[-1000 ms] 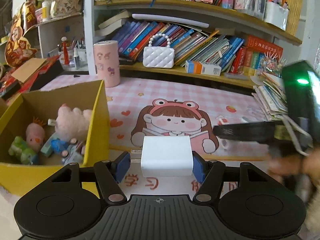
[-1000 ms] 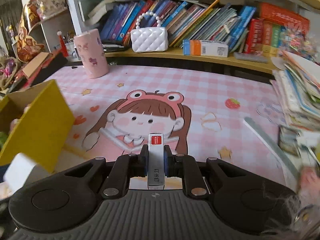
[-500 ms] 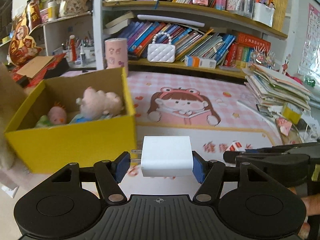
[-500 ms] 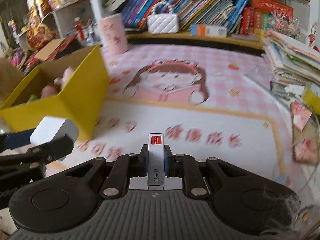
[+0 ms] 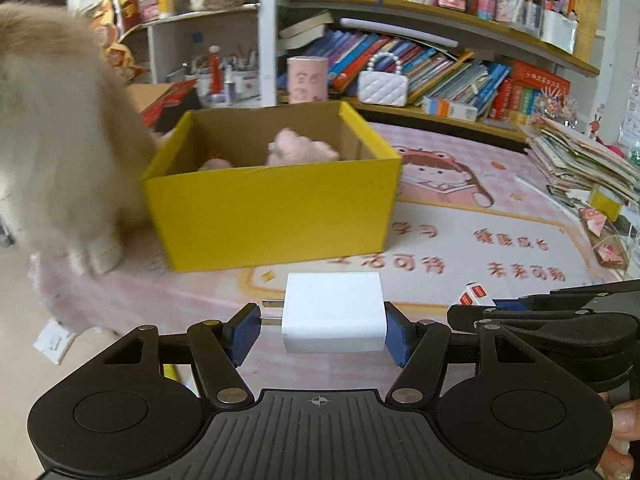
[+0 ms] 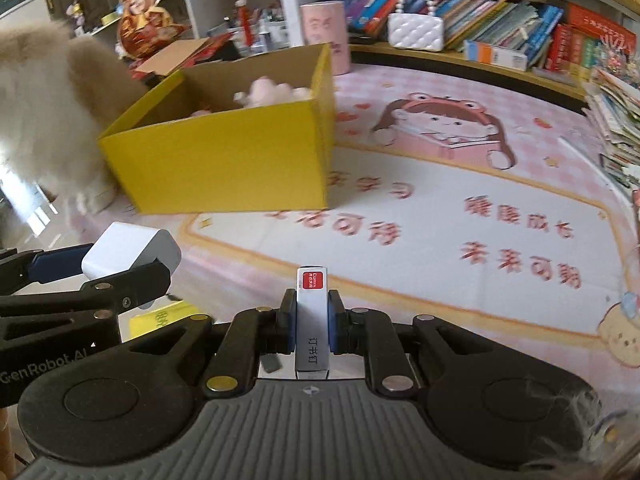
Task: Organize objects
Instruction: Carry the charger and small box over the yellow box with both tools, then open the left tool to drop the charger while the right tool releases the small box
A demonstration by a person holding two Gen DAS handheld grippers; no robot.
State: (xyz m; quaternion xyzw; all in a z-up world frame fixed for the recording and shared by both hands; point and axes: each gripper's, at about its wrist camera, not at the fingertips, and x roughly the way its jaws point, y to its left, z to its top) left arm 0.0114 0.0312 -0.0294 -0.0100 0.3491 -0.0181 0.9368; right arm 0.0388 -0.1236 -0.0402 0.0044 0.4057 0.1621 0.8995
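Observation:
My left gripper [image 5: 322, 328] is shut on a white plug charger [image 5: 334, 312], its prongs pointing left, held above the pink mat in front of a yellow cardboard box [image 5: 276, 208]. The box holds a pink plush toy [image 5: 300, 152] and other small toys. My right gripper [image 6: 312, 322] is shut on a small white staple box with a red label [image 6: 312, 312]. It hovers right of the left gripper [image 6: 80, 276], whose charger [image 6: 128, 250] shows at the left. The yellow box [image 6: 224, 164] lies ahead to the left.
A fluffy cream animal [image 5: 60, 140] stands left of the box. Behind are bookshelves [image 5: 420, 68], a pink canister [image 5: 307, 80] and a white quilted purse [image 5: 383, 87]. A stack of papers and books [image 5: 580, 160] sits at the right edge.
Both grippers have pulled back toward the near side, away from the shelves. The yellow box now lies farther ahead. The fluffy animal has come into view on the left. Both grips are unchanged.

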